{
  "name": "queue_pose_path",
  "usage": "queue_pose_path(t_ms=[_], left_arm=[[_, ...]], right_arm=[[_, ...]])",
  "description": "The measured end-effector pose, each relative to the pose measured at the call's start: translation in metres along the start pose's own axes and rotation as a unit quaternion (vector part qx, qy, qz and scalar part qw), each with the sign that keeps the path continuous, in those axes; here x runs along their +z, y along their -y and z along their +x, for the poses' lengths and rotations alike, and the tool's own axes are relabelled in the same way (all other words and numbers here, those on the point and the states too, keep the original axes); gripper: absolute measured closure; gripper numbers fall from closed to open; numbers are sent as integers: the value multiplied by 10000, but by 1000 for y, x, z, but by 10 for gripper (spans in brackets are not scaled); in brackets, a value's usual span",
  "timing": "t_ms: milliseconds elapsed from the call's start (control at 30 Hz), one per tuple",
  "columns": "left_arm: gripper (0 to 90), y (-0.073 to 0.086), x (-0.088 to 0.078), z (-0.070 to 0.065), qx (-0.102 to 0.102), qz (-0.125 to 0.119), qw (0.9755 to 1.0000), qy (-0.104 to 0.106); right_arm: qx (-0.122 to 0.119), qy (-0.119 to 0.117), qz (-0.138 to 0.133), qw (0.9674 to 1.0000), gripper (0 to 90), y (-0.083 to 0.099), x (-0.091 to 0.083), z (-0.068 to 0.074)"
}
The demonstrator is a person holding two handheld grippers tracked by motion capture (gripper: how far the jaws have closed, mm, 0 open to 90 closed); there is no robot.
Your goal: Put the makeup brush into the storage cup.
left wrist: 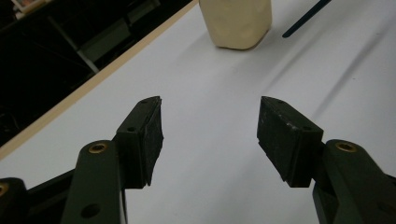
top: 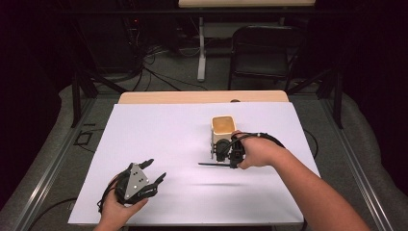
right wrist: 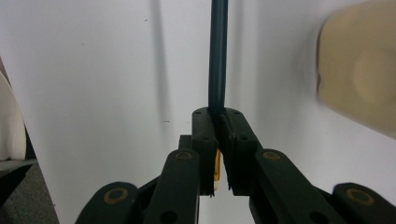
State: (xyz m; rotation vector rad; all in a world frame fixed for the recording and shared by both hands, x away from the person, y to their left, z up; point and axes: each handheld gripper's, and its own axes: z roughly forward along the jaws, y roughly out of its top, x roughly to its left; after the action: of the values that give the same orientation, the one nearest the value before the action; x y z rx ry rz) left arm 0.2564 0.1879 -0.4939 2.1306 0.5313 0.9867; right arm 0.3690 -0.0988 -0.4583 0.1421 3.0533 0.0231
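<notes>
We see the right gripper (top: 227,161) pinching a thin dark stick (top: 211,164), jaws pressed tight on its end; the stick pokes out level to the left, above the white table cover (top: 159,139). Just behind the right gripper stands a cream cup (top: 223,131), upright, near the middle-right of the table. In the right gripper view the stick (right wrist: 218,56) runs straight up from the jaws, w/ the cup (right wrist: 359,70) blurred at right. The left gripper (top: 155,172) sits near the front-left, jaws spread, nothing btw them; in its own view the cup (left wrist: 236,21) is well ahead.
</notes>
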Motion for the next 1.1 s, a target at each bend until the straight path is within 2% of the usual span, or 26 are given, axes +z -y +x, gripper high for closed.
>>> queue_pose_path(t_ms=[33, 233, 300, 367, 400, 433, 467, 600, 733, 800, 900, 933, 967, 1000, 1033, 1100], left_arm=[[395, -3, 0, 2, 157, -4, 9998, -96], [421, -7, 2, 8, 384, 38, 9990, -228], [444, -8, 3, 10, 577, 124, 9978, -302], [457, -11, 3, 10, 888, 227, 9950, -396], [461, -12, 3, 10, 1074, 272, 9928, -454], [461, -13, 4, 9, 1317, 318, 9895, -508], [461, -15, 4, 8, 1442, 364, 9875, -528], [460, -19, 7, 2, 1965, 599, 9764, -662], [466, -22, 10, -7, 2572, 821, 9595, -802], [471, -23, 13, -12, 2758, 875, 9535, -844], [469, -25, 17, -18, 2943, 904, 9470, -915], [462, -26, 17, -20, 2988, 897, 9452, -967], [457, -27, 18, -22, 3057, 912, 9423, -1018], [453, -27, 19, -25, 3128, 898, 9395, -1069], [442, -28, 20, -27, 3235, 887, 9351, -1147], [429, -29, 22, -32, 3407, 866, 9281, -1228]], right_arm=[[85, 1, 8, 10000, 840, 0, 0, 0], [146, -47, -4, 9999, 840, -1, -2, -1], [168, -61, 2, 9998, 840, -2, -2, -1], [214, -84, 0, 9997, 840, -3, -4, -2], [225, -88, -4, 9997, 840, -3, -4, -2], [229, -97, -13, 9997, 840, -3, -5, -3], [251, -107, -18, 9996, 839, -3, -5, -3], [288, -129, -25, 9995, 840, -4, -6, -5], [379, -146, -7, 9992, 839, -5, -7, -6], [383, -146, -14, 9992, 840, -6, -8, -6], [382, -146, -10, 9992, 840, -9, -9, -7], [385, -167, 83, 9991, 839, -10, -11, -8], [414, -156, -1, 9990, 840, -11, -11, -8], [415, -159, 33, 9990, 840, -12, -12, -8], [418, -164, 22, 9990, 840, -13, -13, -8], [422, -153, -15, 9990, 840, -14, -14, -8]])
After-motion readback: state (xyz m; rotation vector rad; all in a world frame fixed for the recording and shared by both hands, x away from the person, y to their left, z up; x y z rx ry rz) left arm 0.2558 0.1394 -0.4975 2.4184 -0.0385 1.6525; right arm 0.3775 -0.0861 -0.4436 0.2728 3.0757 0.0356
